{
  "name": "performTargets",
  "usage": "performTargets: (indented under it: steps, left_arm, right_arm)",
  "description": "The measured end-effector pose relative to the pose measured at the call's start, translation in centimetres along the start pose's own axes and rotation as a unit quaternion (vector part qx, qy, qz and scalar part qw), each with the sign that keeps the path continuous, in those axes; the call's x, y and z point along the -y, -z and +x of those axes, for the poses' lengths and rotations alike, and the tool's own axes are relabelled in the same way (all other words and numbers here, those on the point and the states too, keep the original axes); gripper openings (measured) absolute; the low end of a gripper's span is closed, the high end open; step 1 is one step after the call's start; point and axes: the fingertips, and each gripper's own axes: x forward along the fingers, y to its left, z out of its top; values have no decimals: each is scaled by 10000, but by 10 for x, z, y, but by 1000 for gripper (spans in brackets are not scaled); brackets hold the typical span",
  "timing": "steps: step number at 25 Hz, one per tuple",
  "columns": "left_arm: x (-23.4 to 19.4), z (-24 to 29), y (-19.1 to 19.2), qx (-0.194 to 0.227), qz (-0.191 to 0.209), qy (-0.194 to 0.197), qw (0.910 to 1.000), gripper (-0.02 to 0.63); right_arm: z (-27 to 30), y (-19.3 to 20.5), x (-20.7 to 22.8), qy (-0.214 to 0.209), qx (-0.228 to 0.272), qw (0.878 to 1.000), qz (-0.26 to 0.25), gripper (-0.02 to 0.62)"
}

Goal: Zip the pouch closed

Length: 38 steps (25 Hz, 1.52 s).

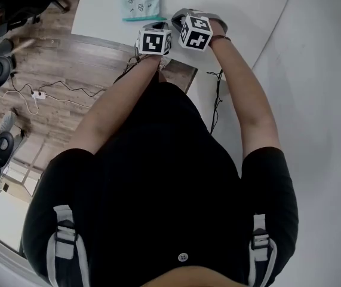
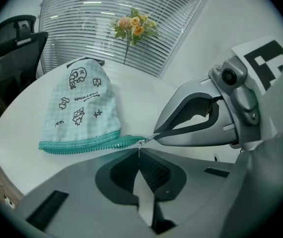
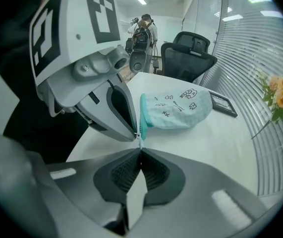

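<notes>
A pale blue checked pouch (image 2: 79, 105) with cartoon prints lies flat on the white table (image 2: 146, 90). Its teal zipper (image 2: 82, 146) runs along the near edge, with the teeth joined along the length that shows. My left gripper (image 2: 140, 148) is shut on the small metal zipper pull (image 2: 141, 142) at the zipper's right end. My right gripper (image 3: 140, 150) is shut too, pinching the same end of the zipper (image 3: 142, 128), so the two sets of tips meet. In the head view both marker cubes (image 1: 153, 42) sit side by side just below the pouch (image 1: 140, 0).
Flowers (image 2: 134, 26) stand before window blinds at the table's far side, near a small dark picture frame (image 3: 223, 104). A black office chair (image 3: 188, 53) stands past the table's end. The table's front edge (image 1: 128, 45) lies under my hands, with cables on the wooden floor (image 1: 39, 94).
</notes>
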Motion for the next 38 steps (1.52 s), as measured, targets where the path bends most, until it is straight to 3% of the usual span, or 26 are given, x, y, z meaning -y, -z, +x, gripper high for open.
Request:
performTargets:
  steps: [8,16,30,38]
  left_arm:
    - [-6,-10,6,-20,-7,-64,10000,8]
    - [-20,-29,2,28,2,-103,9999,8]
    - [-72,-49,6,47,199,-368,9991,8]
    - [-105,-61,1,119,94,-524,9985,8]
  right_arm:
    - [1,1,-6,-28,-391,9992,-44,9]
    - [-8,-10,-6,-28,-463,9989,-63,9]
    - [-22,2,-3,177,-601,9980,58,9]
    - [-27,10,1,232,-712,9969,253,9]
